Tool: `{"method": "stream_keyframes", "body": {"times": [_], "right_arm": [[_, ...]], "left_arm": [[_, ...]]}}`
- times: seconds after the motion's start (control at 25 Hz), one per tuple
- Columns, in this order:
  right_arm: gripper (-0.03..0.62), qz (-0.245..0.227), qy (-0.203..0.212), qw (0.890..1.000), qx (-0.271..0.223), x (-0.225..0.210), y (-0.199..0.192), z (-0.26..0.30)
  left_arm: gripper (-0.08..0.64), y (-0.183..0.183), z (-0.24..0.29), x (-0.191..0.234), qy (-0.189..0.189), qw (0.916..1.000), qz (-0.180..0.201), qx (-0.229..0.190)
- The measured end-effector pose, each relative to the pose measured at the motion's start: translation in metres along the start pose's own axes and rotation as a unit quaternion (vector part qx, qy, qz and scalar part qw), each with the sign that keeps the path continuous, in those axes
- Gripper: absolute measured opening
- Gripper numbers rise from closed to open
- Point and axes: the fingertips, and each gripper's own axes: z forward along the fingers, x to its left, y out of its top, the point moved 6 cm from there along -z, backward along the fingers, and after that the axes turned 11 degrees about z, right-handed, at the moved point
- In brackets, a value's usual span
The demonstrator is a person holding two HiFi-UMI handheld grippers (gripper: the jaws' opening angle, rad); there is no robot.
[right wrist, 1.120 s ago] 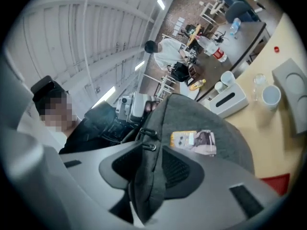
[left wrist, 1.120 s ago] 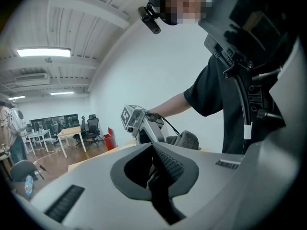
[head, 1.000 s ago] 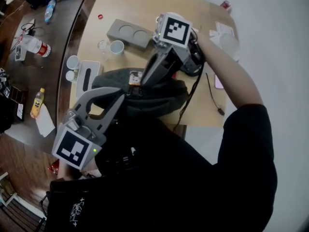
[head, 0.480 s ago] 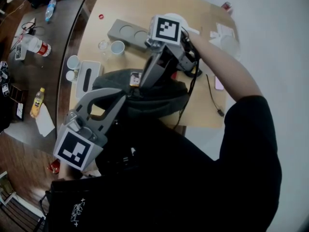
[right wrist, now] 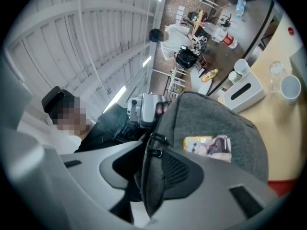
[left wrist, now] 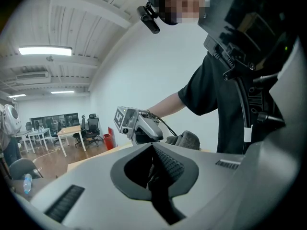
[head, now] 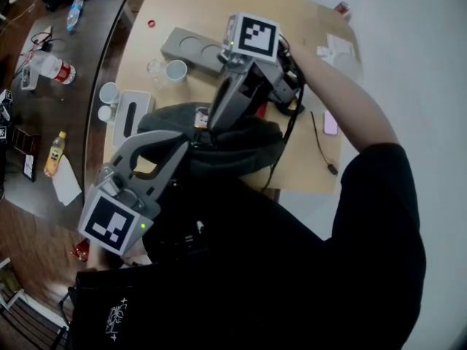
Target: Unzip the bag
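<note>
At the table's (head: 219,13) near edge lies the grey bag (head: 241,148). The right gripper (head: 209,122), at its far-left side, is clamped on a fold of its fabric beside the zip pulls (right wrist: 154,145). The left gripper (head: 186,146), jaws together, pinches a dark bit of the bag's near-left edge. A cup (head: 176,71) stands farther left.

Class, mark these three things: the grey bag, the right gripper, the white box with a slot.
bag (right wrist: 211,119), right gripper view, grey cloth above the label
right gripper (head: 208,126), head view, between its fingertips
white box (head: 139,100), head view, top face beside the slot
</note>
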Motion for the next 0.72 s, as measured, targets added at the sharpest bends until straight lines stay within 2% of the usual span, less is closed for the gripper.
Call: {"method": "stream_keyframes", "body": {"times": [0.44, 0.72], "right_arm": [[0.140, -0.019, 0.027, 0.999, -0.030, 0.015, -0.004, -0.005], [0.118, -0.025, 0.010, 1.000, -0.016, 0.019, -0.008, 0.006]], "left_arm": [[0.002, -0.001, 0.000, 0.001, -0.001, 1.0000, -0.003, -0.002], [0.002, -0.002, 0.001, 0.000, 0.000, 1.0000, -0.004, -0.001]]}}
